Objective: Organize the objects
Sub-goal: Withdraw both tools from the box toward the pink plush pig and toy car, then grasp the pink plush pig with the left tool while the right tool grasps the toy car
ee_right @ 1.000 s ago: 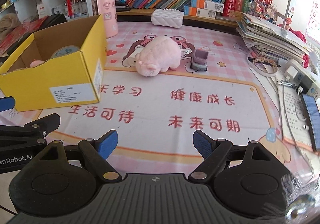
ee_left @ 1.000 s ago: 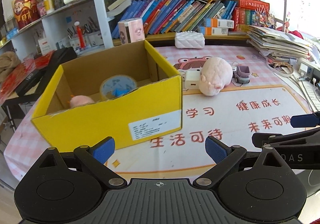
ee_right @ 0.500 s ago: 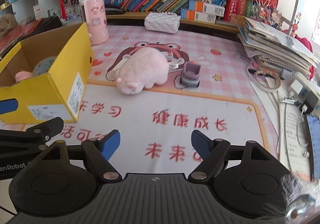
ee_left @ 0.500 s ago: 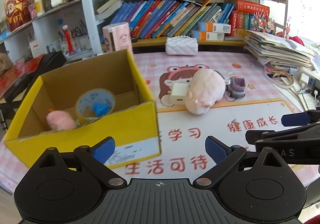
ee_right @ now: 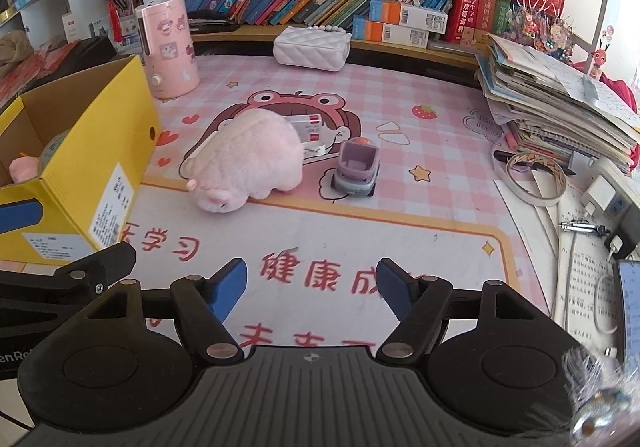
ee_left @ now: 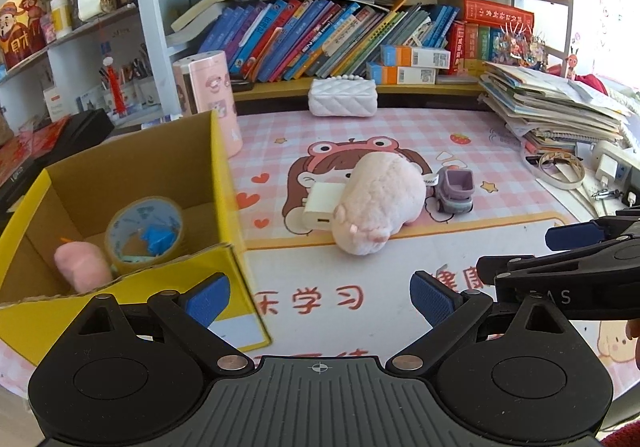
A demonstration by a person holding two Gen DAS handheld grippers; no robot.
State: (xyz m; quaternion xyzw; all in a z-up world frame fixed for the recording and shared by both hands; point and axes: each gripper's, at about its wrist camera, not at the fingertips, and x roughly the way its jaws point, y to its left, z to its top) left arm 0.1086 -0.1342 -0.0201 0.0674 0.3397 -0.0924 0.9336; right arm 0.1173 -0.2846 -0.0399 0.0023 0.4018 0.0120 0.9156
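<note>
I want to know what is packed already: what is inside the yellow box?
Inside the yellow box: a tape roll with something blue in it and a small pink toy. The near wall hides the floor in front.

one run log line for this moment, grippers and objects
left gripper: open, empty | right gripper: closing, empty | fluffy pink plush pig: on mat | yellow cardboard box: holds tape roll

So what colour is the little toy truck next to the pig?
The truck is purple on top with a grey base and black wheels, clearest in the right wrist view.
</note>
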